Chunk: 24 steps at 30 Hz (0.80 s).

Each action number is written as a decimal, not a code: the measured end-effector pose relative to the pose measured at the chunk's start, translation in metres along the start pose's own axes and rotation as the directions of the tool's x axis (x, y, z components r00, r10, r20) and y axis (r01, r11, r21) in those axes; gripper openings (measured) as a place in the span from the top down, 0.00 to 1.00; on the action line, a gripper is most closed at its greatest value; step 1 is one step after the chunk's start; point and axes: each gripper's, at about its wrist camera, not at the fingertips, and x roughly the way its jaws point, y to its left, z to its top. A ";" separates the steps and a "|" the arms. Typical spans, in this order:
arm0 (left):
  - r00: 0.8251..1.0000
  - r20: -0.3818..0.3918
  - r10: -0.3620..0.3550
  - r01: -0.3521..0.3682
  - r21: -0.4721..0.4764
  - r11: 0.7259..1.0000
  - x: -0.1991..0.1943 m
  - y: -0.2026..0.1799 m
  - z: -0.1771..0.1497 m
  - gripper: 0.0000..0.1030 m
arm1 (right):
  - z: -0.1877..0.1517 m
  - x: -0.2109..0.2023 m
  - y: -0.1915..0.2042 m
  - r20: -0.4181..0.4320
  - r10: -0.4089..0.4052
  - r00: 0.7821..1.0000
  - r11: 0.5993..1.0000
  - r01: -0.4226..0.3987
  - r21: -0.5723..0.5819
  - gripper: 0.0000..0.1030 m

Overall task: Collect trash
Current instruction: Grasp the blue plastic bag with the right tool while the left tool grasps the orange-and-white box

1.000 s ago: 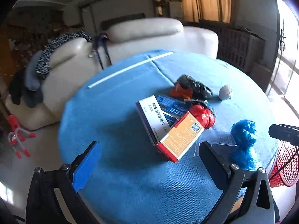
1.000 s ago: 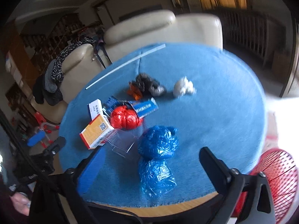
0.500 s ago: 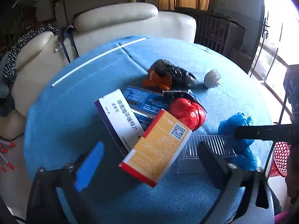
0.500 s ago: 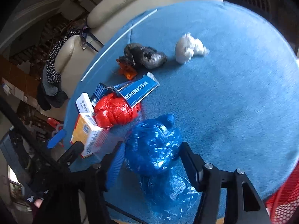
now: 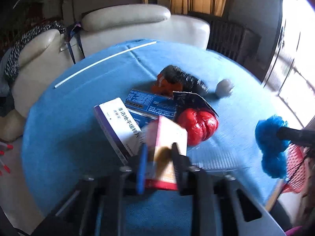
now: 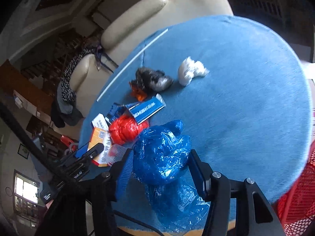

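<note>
- Your left claw [image 5: 159,153] is clamping the orange-and-white carton [image 5: 167,137]; its jaws have just been closing and are now pinching the carton's near end, the box blurred between the blue pad and the black one.
- Your right claw [image 6: 159,163] is sitting around the upper blue plastic bag [image 6: 157,153]; its jaws have just been closing, and the bag is bulging between them with both pads against the plastic.
- A second blue bag [image 6: 177,202] is lying flattened just below the first, at the near rim of the round blue worktop [image 6: 246,98].
- Taking the red crumpled bag [image 5: 198,125] as landmark: the carton is lying just left of it and nearer you, partly over a white-and-purple box [image 5: 118,122].
- A blue printed box [image 5: 149,104] is resting just behind the red bag, touching it.
- A clear plastic tray [image 5: 212,157] is lying in front of the red bag, beside the carton.
- Farther back from the red bag, a dark bag over an orange scrap [image 5: 177,78] is sitting, and to its right a white wad [image 5: 224,87], apart from the rest.
- A white strip [image 5: 104,61] is lying far behind the red bag, toward the cream sofa [image 5: 126,27].
- A red mesh basket [image 6: 295,196] is standing off the worktop edge, right of the blue bags.
</note>
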 end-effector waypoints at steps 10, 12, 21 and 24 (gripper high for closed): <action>0.999 0.000 0.034 -0.034 -0.082 0.996 -0.020 0.024 -0.010 0.54 | -0.001 -0.048 -0.042 0.094 -0.002 0.996 0.997 -0.005 0.076 0.43; 0.998 0.033 0.053 -0.051 -0.081 0.995 -0.025 0.026 -0.012 0.30 | -0.001 -0.050 -0.046 0.095 -0.006 0.995 0.996 -0.002 0.084 0.43; 1.000 0.016 -0.005 0.003 0.134 0.991 -0.006 -0.011 -0.007 0.29 | -0.004 -0.038 -0.045 0.066 -0.013 0.998 0.995 0.007 0.097 0.43; 0.999 0.030 -0.032 0.028 0.134 0.991 -0.004 -0.008 -0.014 0.29 | -0.005 -0.037 -0.042 0.061 -0.020 0.998 0.996 0.015 0.084 0.43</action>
